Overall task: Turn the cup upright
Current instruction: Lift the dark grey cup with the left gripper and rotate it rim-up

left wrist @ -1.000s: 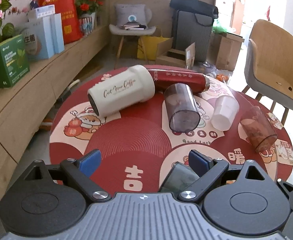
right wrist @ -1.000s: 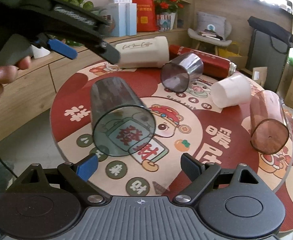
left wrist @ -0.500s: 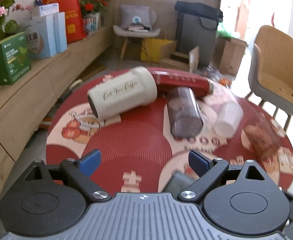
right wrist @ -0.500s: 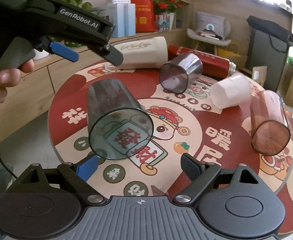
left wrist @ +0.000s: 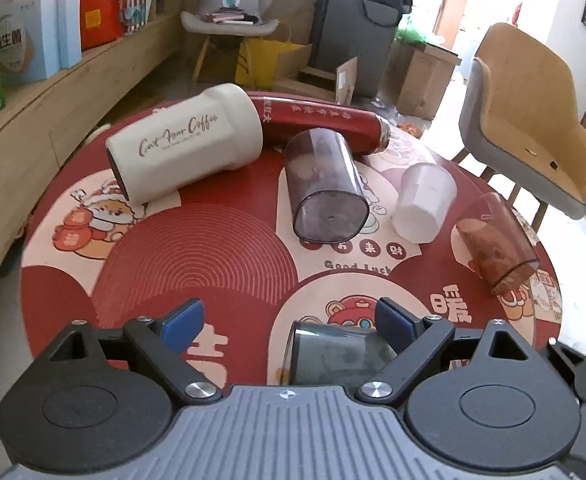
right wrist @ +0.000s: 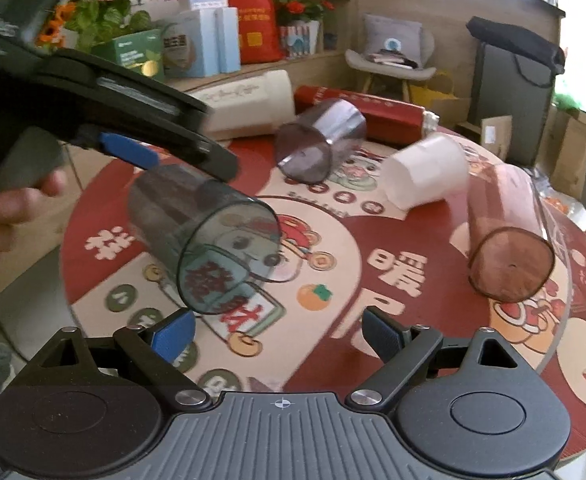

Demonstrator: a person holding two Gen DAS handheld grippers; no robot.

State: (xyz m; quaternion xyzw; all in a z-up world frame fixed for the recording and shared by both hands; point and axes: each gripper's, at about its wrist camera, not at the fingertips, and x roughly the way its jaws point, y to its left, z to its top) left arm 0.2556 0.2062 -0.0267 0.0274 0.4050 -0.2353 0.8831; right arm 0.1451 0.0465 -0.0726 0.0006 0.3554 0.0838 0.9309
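A dark grey see-through cup (right wrist: 201, 236) lies on its side on the round red table (right wrist: 373, 292), mouth toward the right wrist camera. In the left wrist view the cup (left wrist: 333, 354) sits low, just inside the right blue pad. My left gripper (left wrist: 289, 320) is open; in the right wrist view its fingers (right wrist: 133, 152) hang over the cup's closed end. My right gripper (right wrist: 277, 330) is open and empty, just short of the cup's mouth.
Other vessels lie on their sides: a cream mug (left wrist: 185, 152), a red flask (left wrist: 325, 120), a purple-grey cup (left wrist: 325, 192), a white cup (left wrist: 423, 202), a brown cup (left wrist: 493, 244). A wooden shelf (left wrist: 45, 96) runs on the left, a chair (left wrist: 533, 128) on the right.
My left gripper has dropped and moved over the grey cup. The cup's mouth has swung to the right. The right gripper has barely moved.
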